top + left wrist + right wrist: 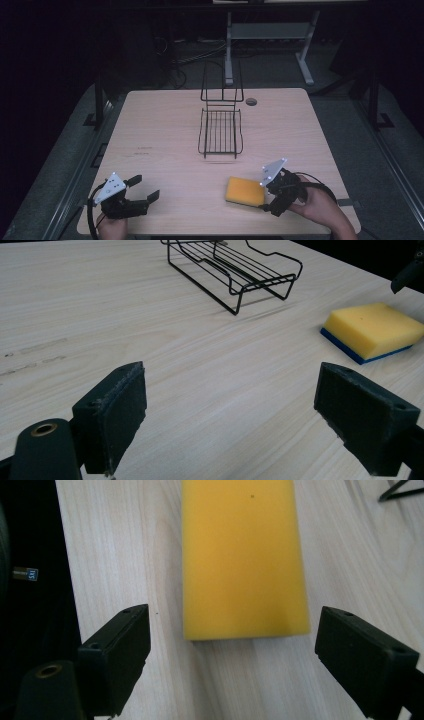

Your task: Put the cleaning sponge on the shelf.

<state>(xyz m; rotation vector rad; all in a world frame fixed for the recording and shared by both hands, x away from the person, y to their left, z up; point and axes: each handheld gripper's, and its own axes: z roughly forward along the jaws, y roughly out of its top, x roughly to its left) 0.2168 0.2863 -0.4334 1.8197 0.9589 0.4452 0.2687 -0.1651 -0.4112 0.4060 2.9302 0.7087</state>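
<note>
A yellow sponge point(244, 191) with a blue underside lies flat on the wooden table point(165, 135) near its front edge, right of centre. My right gripper point(267, 200) hovers at the sponge's right end, open, with the sponge point(243, 557) just ahead of its spread jaws and nothing between them. My left gripper point(146, 188) rests open at the front left corner, empty, pointing across the table toward the sponge point(372, 330). A black wire rack point(220, 131) stands in the middle of the table, and the left gripper view shows the rack point(235, 270) at the far side.
The rack's tall wire back point(222, 82) rises at its far end. A small dark round grommet point(251, 102) sits near the table's far edge. The table's front edge point(65, 580) runs close beside the sponge, with dark floor beyond.
</note>
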